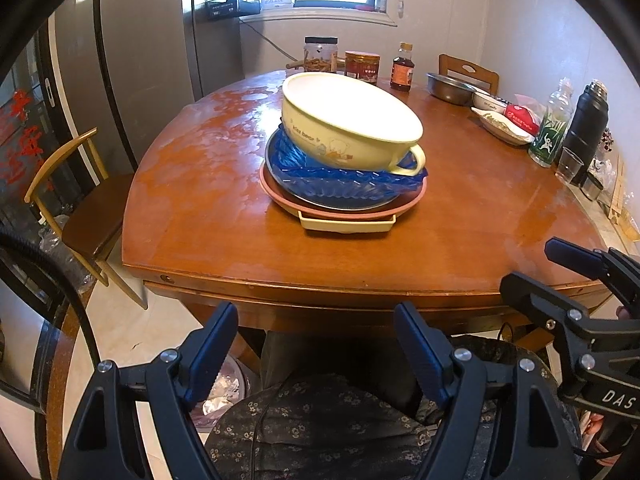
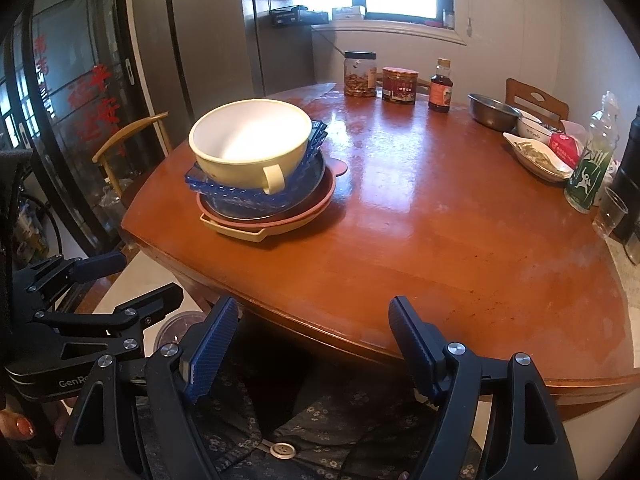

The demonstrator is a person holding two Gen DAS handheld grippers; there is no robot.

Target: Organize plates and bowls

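One cream bowl (image 1: 344, 128) tops one blue dish (image 1: 344, 178), three plates (image 1: 344, 204) beneath on the tabletop (image 1: 200, 208); both grippers' fingers (image 1: 212, 344) spread, empty.

Worn wooden table (image 1: 208, 208): stacked dishes (image 1: 344, 184), jars (image 1: 321, 54), steel bowl (image 1: 450, 87), bottles (image 1: 550, 128).

One cream bowl (image 1: 348, 120), one blue dish (image 1: 344, 178), two jars (image 1: 320, 54), two bottles (image 1: 402, 68), two chairs (image 1: 80, 200)

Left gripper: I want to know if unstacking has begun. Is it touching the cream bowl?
Apart. The left wrist view shows the left gripper open, short of the table edge, far from the cream bowl.
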